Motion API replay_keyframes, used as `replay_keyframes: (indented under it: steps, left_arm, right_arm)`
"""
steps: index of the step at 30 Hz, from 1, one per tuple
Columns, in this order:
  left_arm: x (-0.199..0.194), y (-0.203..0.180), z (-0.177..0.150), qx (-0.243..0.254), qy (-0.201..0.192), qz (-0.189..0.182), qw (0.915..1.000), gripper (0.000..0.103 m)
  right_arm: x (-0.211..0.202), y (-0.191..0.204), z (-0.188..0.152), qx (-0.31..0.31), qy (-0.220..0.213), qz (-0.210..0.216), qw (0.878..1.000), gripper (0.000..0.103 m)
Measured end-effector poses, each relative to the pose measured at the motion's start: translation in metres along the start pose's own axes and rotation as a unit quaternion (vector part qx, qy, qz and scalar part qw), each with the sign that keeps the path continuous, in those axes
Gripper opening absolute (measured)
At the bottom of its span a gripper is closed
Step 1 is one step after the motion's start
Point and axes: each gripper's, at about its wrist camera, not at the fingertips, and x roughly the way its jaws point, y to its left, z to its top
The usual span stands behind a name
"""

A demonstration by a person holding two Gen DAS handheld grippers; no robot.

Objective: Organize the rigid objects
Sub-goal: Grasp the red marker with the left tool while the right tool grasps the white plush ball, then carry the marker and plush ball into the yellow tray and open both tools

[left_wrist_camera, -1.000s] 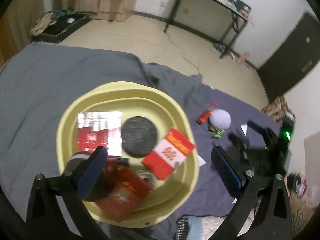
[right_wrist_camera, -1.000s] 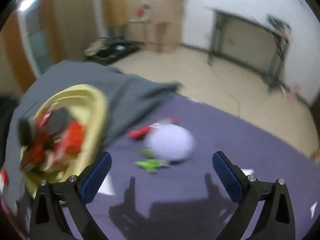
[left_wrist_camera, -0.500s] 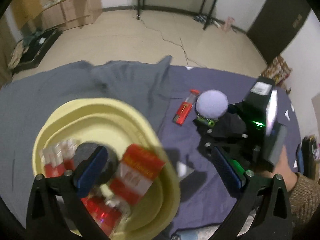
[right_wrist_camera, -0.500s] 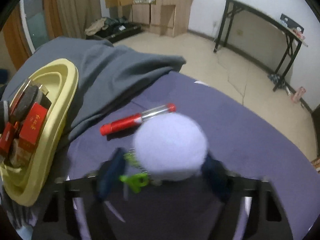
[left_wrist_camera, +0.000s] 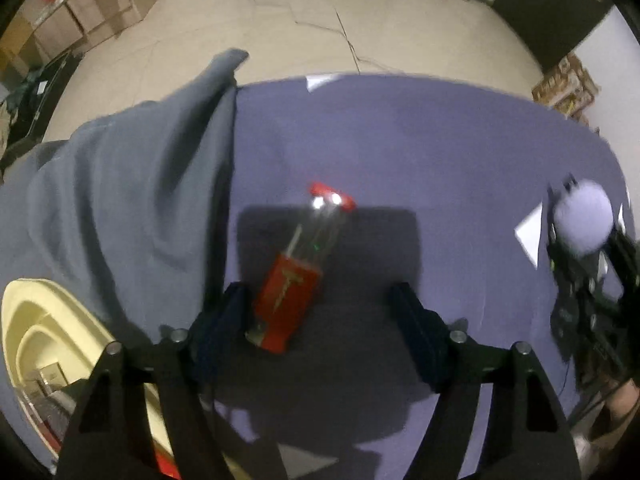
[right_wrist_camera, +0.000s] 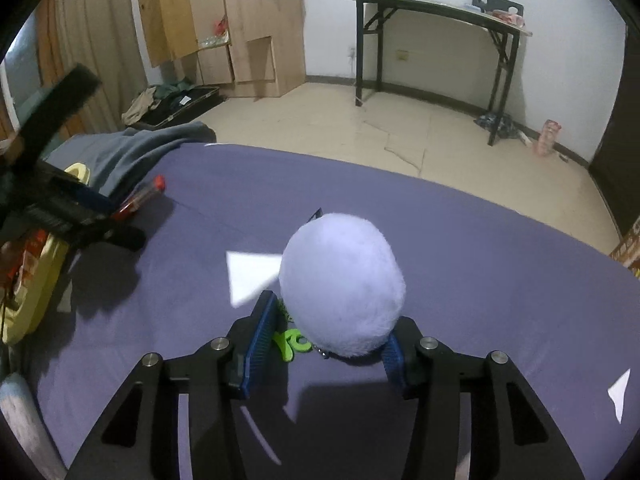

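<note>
A clear tube with a red label and red cap (left_wrist_camera: pixel 298 280) lies on the purple sheet, between the fingers of my open left gripper (left_wrist_camera: pixel 320 320); its lower end sits close to the left finger. It also shows in the right wrist view (right_wrist_camera: pixel 138 200). My right gripper (right_wrist_camera: pixel 324 344) is shut on a fluffy lavender pompom (right_wrist_camera: pixel 342 286) with a green clip (right_wrist_camera: pixel 290 342) under it, held just above the sheet. The pompom shows in the left wrist view (left_wrist_camera: pixel 582 220) at far right. A yellow basin (left_wrist_camera: pixel 52 344) holding red boxes sits at lower left.
A grey blanket (left_wrist_camera: pixel 132 188) is bunched between the basin and the tube. White paper scraps (right_wrist_camera: pixel 250 276) lie on the purple sheet (right_wrist_camera: pixel 480 272). Beyond the bed edge are bare floor, a black table (right_wrist_camera: pixel 436 36) and cardboard boxes.
My left gripper swung from over the basin to the red-capped tube, which now lies between its fingers. My right gripper closed on the pompom and lifted it off the sheet.
</note>
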Motion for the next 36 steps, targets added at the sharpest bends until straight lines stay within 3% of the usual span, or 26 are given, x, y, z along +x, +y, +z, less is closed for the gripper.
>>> replay_keyframes:
  steps: [1, 3, 4, 5, 11, 15, 18, 20, 21, 22, 29, 36]
  left_arm:
    - [-0.001, 0.001, 0.002, -0.004, -0.002, -0.003, 1.0000, 0.072]
    - [-0.005, 0.007, 0.001, -0.024, -0.007, -0.005, 0.9997, 0.053]
    - [-0.008, 0.011, -0.003, -0.034, -0.009, -0.011, 0.9993, 0.036]
    - [-0.009, 0.012, -0.005, -0.041, -0.007, -0.019, 0.9989, 0.026]
    - [-0.011, -0.004, -0.026, 0.002, -0.005, -0.011, 0.9999, 0.024]
    - [-0.007, 0.005, -0.021, -0.041, -0.013, -0.030, 0.9986, 0.025]
    - [-0.007, 0.001, -0.030, -0.035, -0.028, -0.018, 0.9988, 0.024]
    - [-0.012, -0.006, -0.040, -0.034, -0.039, -0.013, 0.9986, 0.024]
    - [-0.017, -0.007, -0.045, -0.035, -0.042, -0.021, 0.9983, 0.024]
    - [-0.018, -0.012, -0.051, -0.036, -0.043, -0.027, 0.9980, 0.024]
    - [-0.055, -0.015, -0.095, -0.021, -0.069, -0.047, 0.9963, 0.024]
    - [-0.114, 0.002, -0.125, -0.051, -0.122, -0.082, 0.9878, 0.024]
  right_arm:
    - [-0.001, 0.000, -0.003, -0.001, -0.002, 0.000, 1.000, 0.048]
    - [-0.005, 0.000, -0.008, -0.004, -0.006, 0.000, 1.000, 0.048]
    - [-0.004, 0.000, -0.009, -0.003, -0.006, -0.001, 1.000, 0.048]
    - [-0.005, 0.000, -0.010, 0.005, -0.007, 0.001, 1.000, 0.048]
    - [-0.018, -0.006, -0.024, 0.022, -0.009, 0.006, 1.000, 0.048]
    - [-0.022, -0.009, -0.025, 0.031, -0.013, 0.004, 0.999, 0.052]
    - [-0.015, -0.005, -0.014, 0.035, -0.005, 0.000, 0.999, 0.054]
    - [-0.009, 0.000, -0.009, 0.023, 0.002, -0.005, 1.000, 0.043]
    - [-0.010, 0.001, -0.008, 0.018, 0.004, -0.006, 1.000, 0.030]
    - [-0.011, 0.002, -0.007, 0.019, 0.003, -0.005, 1.000, 0.027]
    - [-0.021, 0.000, -0.013, 0.020, -0.004, 0.008, 1.000, 0.028]
    - [-0.023, 0.001, -0.006, 0.010, -0.008, 0.002, 1.000, 0.024]
